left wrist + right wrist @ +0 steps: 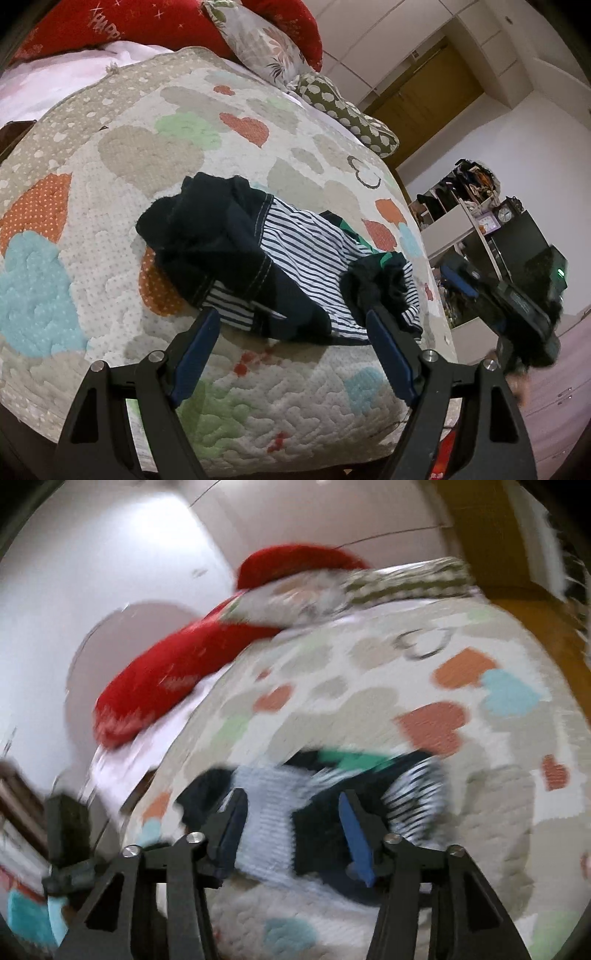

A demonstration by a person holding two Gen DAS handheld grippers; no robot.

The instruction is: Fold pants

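- Left hand-held gripper (291, 326): its blue-padded fingers (195, 350) are standing wide apart, holding nothing, and hovering just over the near edge of the pants (258, 258).
- Right hand-held gripper (291, 812): its jaws are likewise spreading wide and empty, framing the pants (314, 812) in a motion-blurred right wrist view.
- Pants: a crumpled heap of dark navy and navy-white striped cloth, with a green patch showing, is lying on the bed's quilt (110, 184).
- Quilt: it is showing orange, blue, green and beige hearts.
- Beyond it, a red pillow (147, 22) and a floral pillow (258, 40) are lying at the far end.
- In the left wrist view, the right hand-held gripper's (524, 295) dark body is appearing beside the bed.
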